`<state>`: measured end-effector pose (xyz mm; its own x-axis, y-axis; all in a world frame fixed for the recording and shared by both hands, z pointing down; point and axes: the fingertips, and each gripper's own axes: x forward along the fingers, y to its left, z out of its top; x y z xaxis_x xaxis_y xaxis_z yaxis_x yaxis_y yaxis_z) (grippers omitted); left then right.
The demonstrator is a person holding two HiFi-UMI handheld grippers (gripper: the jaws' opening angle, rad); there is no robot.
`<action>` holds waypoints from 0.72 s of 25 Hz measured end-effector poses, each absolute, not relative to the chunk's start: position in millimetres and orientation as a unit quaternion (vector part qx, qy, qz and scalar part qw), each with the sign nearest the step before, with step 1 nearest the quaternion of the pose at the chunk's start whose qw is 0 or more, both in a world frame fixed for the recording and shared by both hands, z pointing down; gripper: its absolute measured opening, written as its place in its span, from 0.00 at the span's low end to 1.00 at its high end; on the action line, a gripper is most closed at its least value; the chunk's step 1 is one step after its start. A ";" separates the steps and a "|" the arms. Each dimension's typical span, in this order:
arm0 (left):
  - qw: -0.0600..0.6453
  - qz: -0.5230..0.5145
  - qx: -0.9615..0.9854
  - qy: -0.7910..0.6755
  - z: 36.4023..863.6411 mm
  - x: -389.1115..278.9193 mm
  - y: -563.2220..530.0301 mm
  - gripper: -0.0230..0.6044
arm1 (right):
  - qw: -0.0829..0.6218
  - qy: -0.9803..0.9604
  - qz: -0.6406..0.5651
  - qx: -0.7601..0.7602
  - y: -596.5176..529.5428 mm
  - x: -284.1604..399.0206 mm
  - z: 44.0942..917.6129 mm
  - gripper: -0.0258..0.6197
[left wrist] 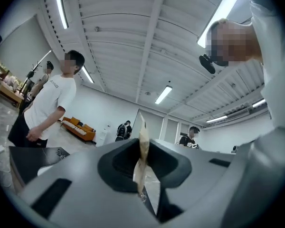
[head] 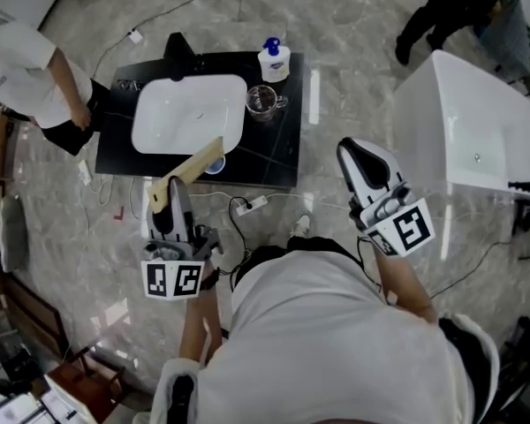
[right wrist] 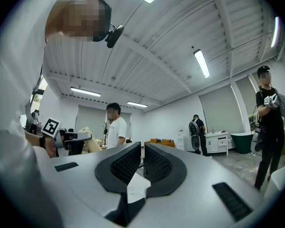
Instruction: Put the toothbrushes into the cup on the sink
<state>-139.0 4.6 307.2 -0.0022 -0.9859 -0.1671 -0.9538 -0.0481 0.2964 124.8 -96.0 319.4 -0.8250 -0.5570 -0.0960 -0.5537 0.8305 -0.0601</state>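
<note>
A clear glass cup (head: 261,102) stands on the black counter (head: 283,148), just right of the white sink basin (head: 188,113). My left gripper (head: 170,191) is shut on a long, flat beige toothbrush pack (head: 193,168) that slants up and right toward the counter's front edge. In the left gripper view that pack (left wrist: 142,148) shows edge-on between the jaws of the left gripper (left wrist: 141,161). My right gripper (head: 353,155) hovers over the floor, right of the counter. In the right gripper view the right gripper (right wrist: 142,158) stands shut, with nothing between its jaws.
A soap bottle (head: 274,60) with a blue top stands behind the cup, and a dark faucet (head: 178,47) is behind the basin. A person in a white shirt (head: 22,60) stands left of the counter. A white tub (head: 473,135) is at the right. A power strip and cables (head: 252,205) lie on the floor.
</note>
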 end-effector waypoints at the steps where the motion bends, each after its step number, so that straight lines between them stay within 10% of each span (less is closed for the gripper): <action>1: 0.046 -0.166 0.700 -0.693 305.7 -138.8 2.8 0.12 | 0.055 0.956 -0.015 -0.287 -98.5 126.4 319.2 0.11; 18: 0.056 -0.192 0.717 -0.668 303.3 -147.9 -56.1 0.12 | 0.045 0.945 -0.014 -0.322 -115.7 139.9 318.3 0.11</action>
<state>-147.9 -56.1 303.3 0.0334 -0.9793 -0.1998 -0.9363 -0.1006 0.3365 139.9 -115.7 318.3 -0.7883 -0.6106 -0.0760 -0.6081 0.7919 -0.0555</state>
